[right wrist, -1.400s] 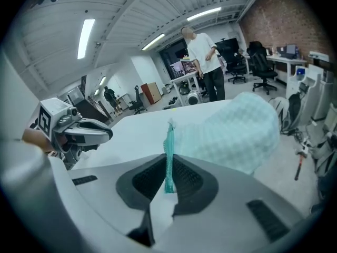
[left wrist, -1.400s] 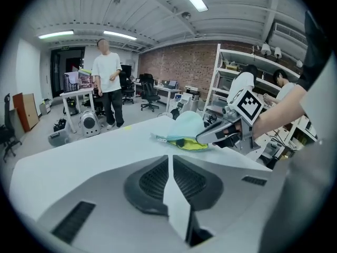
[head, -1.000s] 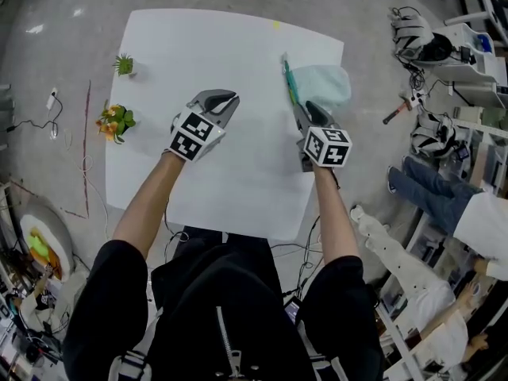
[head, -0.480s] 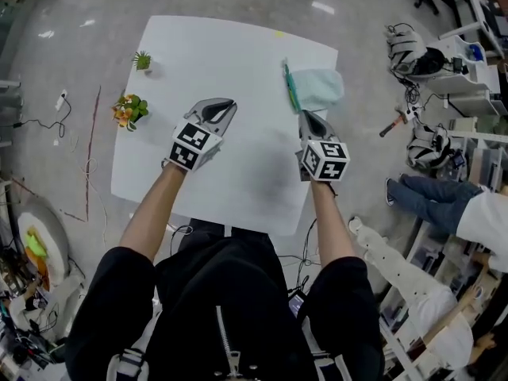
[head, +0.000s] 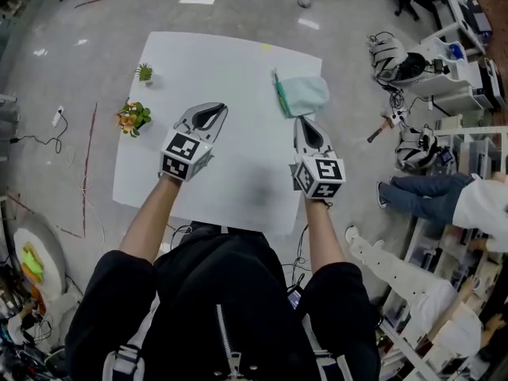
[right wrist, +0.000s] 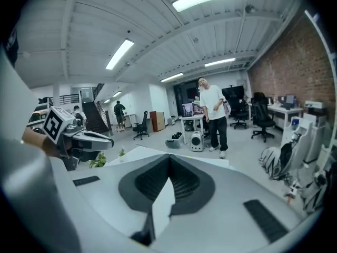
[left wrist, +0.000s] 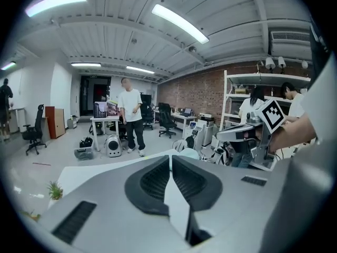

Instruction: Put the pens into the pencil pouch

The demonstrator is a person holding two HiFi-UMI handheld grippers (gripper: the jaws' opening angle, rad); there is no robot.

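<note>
- The pencil pouch point(head: 305, 95) is pale mint with a darker green strip along its left side. It lies at the far right edge of the white surface point(head: 238, 62).
- Most of the surface is bare; a flowering plant point(head: 133, 117) stands at the left edge.
- The left tool point(head: 214, 109) and right tool point(head: 302, 121) hover well apart, jaws pressed together and empty, forearms stretched forward.

Matt white table point(head: 230, 78), soft cloth pouch point(head: 305, 94)
</note>
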